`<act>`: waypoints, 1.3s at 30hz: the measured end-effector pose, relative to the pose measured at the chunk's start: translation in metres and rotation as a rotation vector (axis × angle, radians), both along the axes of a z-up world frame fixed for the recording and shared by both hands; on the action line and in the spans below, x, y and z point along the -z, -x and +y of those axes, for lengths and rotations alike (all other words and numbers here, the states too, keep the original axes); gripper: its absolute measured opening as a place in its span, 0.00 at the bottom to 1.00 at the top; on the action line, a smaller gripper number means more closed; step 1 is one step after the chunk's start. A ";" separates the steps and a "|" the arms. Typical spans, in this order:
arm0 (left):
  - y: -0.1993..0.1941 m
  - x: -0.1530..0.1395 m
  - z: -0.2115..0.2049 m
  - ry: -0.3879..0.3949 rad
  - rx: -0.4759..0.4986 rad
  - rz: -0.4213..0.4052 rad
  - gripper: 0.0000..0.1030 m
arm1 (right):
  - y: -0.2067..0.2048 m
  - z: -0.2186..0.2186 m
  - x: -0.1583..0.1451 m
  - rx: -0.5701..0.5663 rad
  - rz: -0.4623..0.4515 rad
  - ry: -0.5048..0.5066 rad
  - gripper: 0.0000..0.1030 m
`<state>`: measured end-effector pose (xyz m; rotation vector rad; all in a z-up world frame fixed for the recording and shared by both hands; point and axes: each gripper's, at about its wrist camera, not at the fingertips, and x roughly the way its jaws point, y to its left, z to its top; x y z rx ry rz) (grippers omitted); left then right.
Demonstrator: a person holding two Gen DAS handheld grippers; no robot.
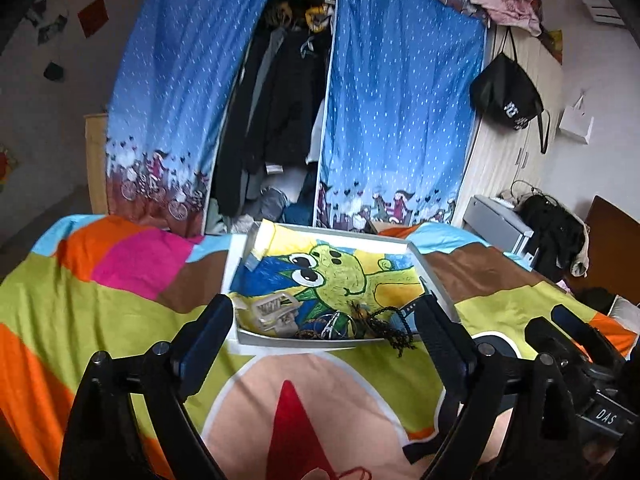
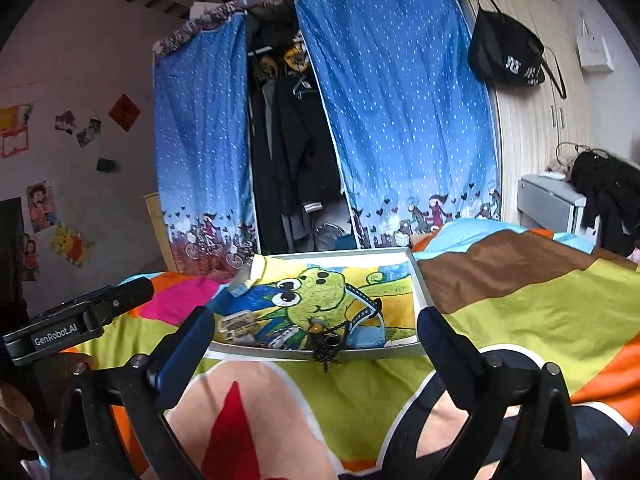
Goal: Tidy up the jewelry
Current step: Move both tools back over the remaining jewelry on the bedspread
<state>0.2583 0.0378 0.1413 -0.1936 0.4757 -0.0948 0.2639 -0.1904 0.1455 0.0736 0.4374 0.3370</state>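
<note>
So both grippers are hovering over the bed, pointed at a shallow white tray (image 1: 434, 280) that sits on a loud patchwork bedspread (image 1: 120, 280) (orange, pink, lime, brown, with a big peach circle and a red triangle on it). The tray's floor is a cartoon drawing of a green dinosaur-looking critter (image 1: 344, 276). All the jewelry is heaped along the tray's near edge: a pale hair claw clip (image 1: 272, 312) on the left side, a tangle of thin bangles and chains (image 1: 332, 326) in the middle, and a black beaded necklace (image 1: 394, 330) that spills over the near rim and dangles onto the bedspread. From the right wrist view that same necklace hangs over the rim dead centre, with a small orange bead or pendant just behind it, too small to make out properly. The left gripper (image 1: 324, 320) has its jaws spread wide and is holding nothing; the tray's near edge sits between its fingers in the picture. The right gripper (image 2: 316, 332) is likewise wide open and empty, and it shows in the left wrist view at the lower right. Behind the bed is a fabric wardrobe with blue dotted curtains (image 1: 400, 100) parted over dark hanging clothes (image 1: 280, 112). A black bag (image 1: 506, 92) hangs on the wooden closet at right.
</note>
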 end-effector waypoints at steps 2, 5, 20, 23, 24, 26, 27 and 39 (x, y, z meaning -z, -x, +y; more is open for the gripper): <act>0.018 -0.006 0.002 0.004 -0.010 -0.022 0.95 | 0.012 0.000 -0.006 -0.009 -0.006 -0.003 1.00; 0.047 -0.016 0.004 0.004 -0.018 -0.049 0.95 | 0.032 0.000 -0.011 -0.020 -0.018 -0.007 1.00; 0.163 0.007 -0.002 -0.068 0.028 -0.052 0.96 | 0.128 -0.011 0.007 -0.038 0.005 -0.023 1.00; 0.172 0.016 -0.002 -0.066 0.031 -0.028 0.96 | 0.142 -0.012 0.012 -0.037 0.017 -0.023 1.00; 0.175 0.020 -0.002 -0.068 0.029 -0.023 0.96 | 0.145 -0.012 0.015 -0.037 0.022 -0.020 1.00; 0.181 0.028 -0.003 -0.082 0.026 -0.013 0.96 | 0.152 -0.010 0.021 -0.041 0.037 -0.012 1.00; 0.183 0.032 -0.003 -0.091 0.027 -0.007 0.96 | 0.154 -0.010 0.024 -0.041 0.045 -0.008 1.00; 0.172 0.105 -0.001 -0.132 0.063 0.182 0.96 | 0.154 -0.011 0.087 -0.035 0.192 0.048 1.00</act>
